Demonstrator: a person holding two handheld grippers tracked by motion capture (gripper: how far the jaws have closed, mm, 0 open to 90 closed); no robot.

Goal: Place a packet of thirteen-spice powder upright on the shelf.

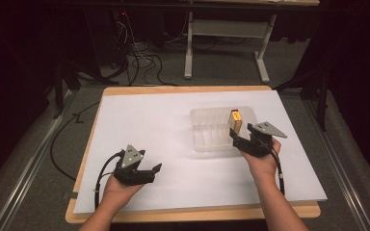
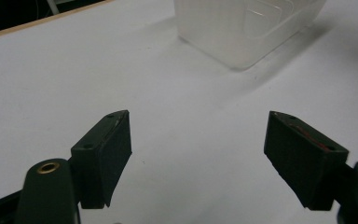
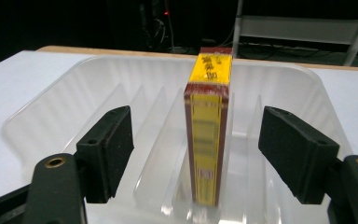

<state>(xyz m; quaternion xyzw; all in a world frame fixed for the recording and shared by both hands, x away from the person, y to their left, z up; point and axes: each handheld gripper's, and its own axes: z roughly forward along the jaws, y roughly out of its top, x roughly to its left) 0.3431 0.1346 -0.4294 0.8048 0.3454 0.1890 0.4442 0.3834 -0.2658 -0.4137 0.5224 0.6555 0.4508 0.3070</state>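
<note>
The right gripper (image 1: 238, 136) sits at the near right rim of the clear ribbed plastic tray (image 1: 207, 127), jaws spread wide and holding nothing. Dead ahead of it stands the slim yellow and maroon box (image 3: 207, 126), upright on its short end inside the tray, at the tray's right end. In the right gripper view that box lines up almost midway between the two black pads (image 3: 107, 149), though it reads as a little beyond their tips, so not yet between them and touching neither. Its long axis runs straight up, its narrow yellow face turned toward the gripper, the broad faces looking sideways at the pads. That is the relation that matters: a short push forward would bring the pads alongside the broad faces, I would judge, ready for a squeeze across the thin dimension.

The tray itself rests on the white sheet covering the wooden worktop (image 1: 192, 211), right of centre and toward the far edge.

Over at the near left corner, the left gripper (image 1: 147, 173) hovers low over bare white sheet, also wide open and empty, pointed across toward the tray, which shows well off in the left gripper view. The right hand (image 1: 262, 161) is plainly the nearer one to the box.
</note>
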